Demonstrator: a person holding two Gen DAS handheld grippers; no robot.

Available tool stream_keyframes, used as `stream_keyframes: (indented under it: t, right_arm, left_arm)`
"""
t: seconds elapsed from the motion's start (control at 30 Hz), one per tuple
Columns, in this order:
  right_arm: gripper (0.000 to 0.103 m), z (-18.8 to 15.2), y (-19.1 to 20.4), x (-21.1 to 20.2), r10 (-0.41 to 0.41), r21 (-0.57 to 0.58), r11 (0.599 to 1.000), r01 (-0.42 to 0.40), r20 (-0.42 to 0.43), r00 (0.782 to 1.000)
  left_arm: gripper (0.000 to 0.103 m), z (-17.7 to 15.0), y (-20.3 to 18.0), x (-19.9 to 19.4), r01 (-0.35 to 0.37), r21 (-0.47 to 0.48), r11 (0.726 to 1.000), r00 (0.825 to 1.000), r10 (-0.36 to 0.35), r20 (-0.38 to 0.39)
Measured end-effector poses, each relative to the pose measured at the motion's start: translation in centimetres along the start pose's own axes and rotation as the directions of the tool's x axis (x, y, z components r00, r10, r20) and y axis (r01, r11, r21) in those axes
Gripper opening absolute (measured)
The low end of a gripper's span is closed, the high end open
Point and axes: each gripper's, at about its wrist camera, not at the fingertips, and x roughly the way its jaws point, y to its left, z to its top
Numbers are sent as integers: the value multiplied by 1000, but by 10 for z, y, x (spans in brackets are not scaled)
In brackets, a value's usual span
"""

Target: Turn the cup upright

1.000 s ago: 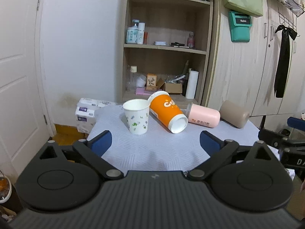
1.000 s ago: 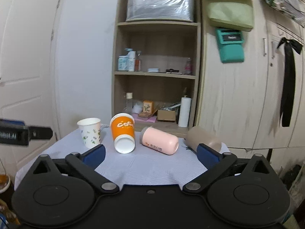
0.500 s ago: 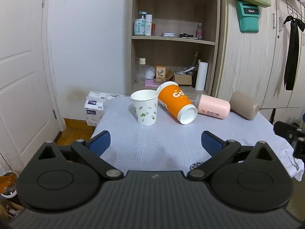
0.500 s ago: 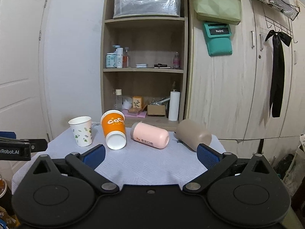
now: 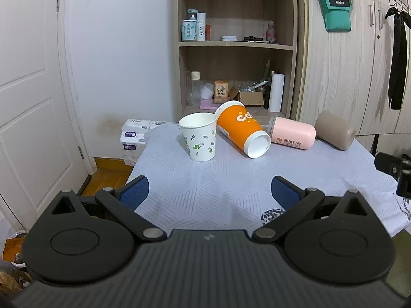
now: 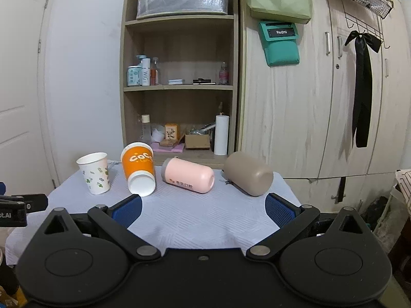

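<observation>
A white floral paper cup (image 5: pixel 199 136) (image 6: pixel 95 173) stands upright on the table. An orange cup (image 5: pixel 241 129) (image 6: pixel 138 170) lies tipped beside it, its white base toward me. A pink cup (image 5: pixel 292 133) (image 6: pixel 188 172) and a tan cup (image 5: pixel 334 129) (image 6: pixel 250 173) lie on their sides to the right. My left gripper (image 5: pixel 209 192) is open and empty, well short of the cups. My right gripper (image 6: pixel 203 208) is open and empty, in front of the pink cup.
The table is covered by a pale blue-white cloth (image 5: pixel 231 184) (image 6: pixel 195 218). A wooden shelf unit (image 6: pixel 179 77) and wardrobe doors (image 6: pixel 321 102) stand behind it. Tissue packs (image 5: pixel 133 136) sit beyond the table's left edge. A white door (image 5: pixel 33 89) is at left.
Both grippers have drawn back and lifted slightly, so the cups look a little farther off and the view is more level. The cups have not moved.
</observation>
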Motion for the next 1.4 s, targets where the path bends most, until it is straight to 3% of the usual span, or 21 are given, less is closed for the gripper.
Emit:
stream_keyframes:
  t: [0.83, 1.4]
  right_arm:
    - [103, 0, -4, 4, -46, 13, 999, 46, -44, 998]
    - [103, 1, 0, -5, -49, -21, 999, 50, 20, 999]
  left_arm:
    - [103, -3, -3, 6, -18, 20, 1000, 999, 18, -29]
    - [103, -6, -7, 4, -47, 40, 998, 999, 48, -9]
